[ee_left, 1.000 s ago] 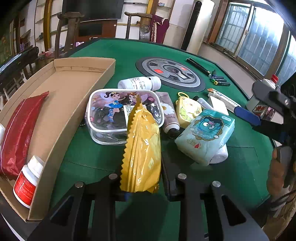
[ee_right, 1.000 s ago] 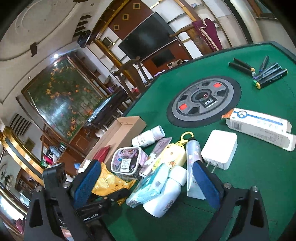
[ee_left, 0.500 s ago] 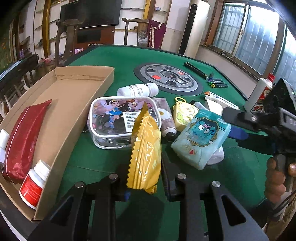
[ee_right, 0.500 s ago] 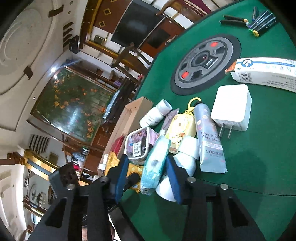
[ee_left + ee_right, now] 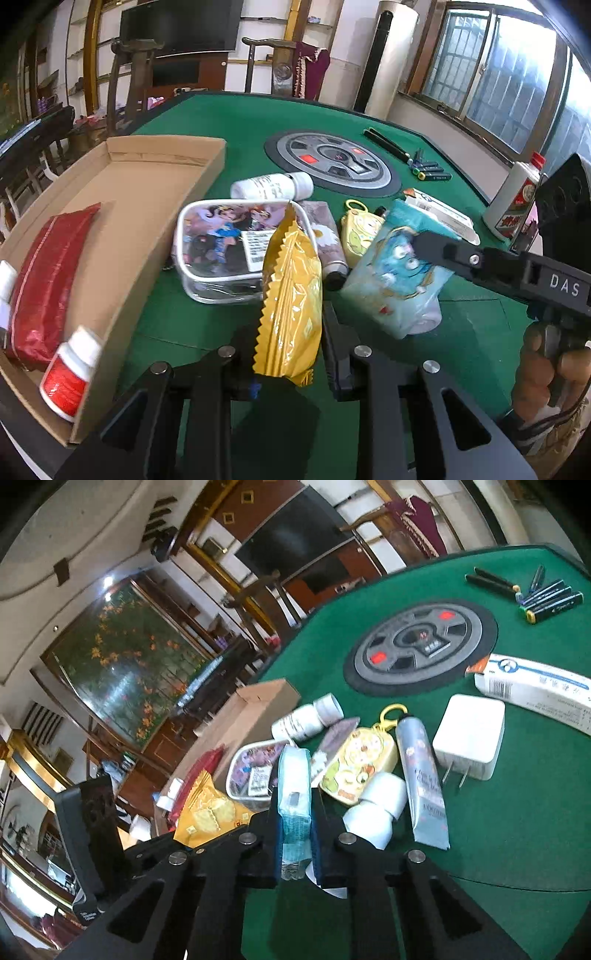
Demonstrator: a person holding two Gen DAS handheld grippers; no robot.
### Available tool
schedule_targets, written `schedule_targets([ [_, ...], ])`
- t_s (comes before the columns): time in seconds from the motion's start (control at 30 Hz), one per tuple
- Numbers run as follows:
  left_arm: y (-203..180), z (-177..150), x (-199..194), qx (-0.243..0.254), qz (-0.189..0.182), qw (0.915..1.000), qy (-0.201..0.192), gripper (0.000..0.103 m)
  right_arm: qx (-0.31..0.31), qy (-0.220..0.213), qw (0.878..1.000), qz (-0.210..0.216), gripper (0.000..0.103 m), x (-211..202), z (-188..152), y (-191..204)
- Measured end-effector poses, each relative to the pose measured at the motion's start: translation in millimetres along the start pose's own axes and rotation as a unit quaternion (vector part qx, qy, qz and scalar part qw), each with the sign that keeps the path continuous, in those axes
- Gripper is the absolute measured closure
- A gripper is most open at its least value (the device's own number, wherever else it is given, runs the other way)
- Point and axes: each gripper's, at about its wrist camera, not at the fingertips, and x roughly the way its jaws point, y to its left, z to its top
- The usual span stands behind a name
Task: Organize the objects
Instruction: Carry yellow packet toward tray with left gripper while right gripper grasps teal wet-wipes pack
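My left gripper [image 5: 288,354] is shut on a yellow snack packet [image 5: 290,295] and holds it upright above the green table, right of the cardboard box [image 5: 122,236]. The packet also shows in the right wrist view [image 5: 210,814]. My right gripper [image 5: 294,827] is shut on a light blue tissue pack [image 5: 294,797], tilted up on edge; in the left wrist view the pack [image 5: 395,273] is pinched by the right gripper's finger [image 5: 439,251]. The box holds a red pouch [image 5: 44,277] and a red-labelled white bottle [image 5: 70,373].
On the table lie a clear cartoon pouch [image 5: 221,243], a white bottle [image 5: 271,186], a yellow keychain case [image 5: 356,764], a hand-cream tube [image 5: 424,779], a white charger [image 5: 471,738], a white jar [image 5: 376,810], a long white carton [image 5: 535,690], markers [image 5: 546,602] and a round centre panel [image 5: 417,646]. A liquor bottle [image 5: 515,195] stands at right.
My right gripper closed from wide open onto the tissue pack and tipped it up off the table. My left gripper keeps holding the yellow packet, nearly still.
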Motion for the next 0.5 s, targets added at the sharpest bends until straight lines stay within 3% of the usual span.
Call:
schedule_targets([
  [0.37, 30.5, 1.9, -47.6, -0.025, 0.016, 0.9990, -0.033, 0.078, -0.011, -0.021, 1.000, 0.008, 0.090, -9.8, 2.1, 6.7],
  [0.5, 48.9, 6.4, -76.1, -0.039, 0.041, 0.9966, -0.060, 0.078, -0.018, -0.022, 1.000, 0.009, 0.090, -10.1, 1.6, 10.4],
])
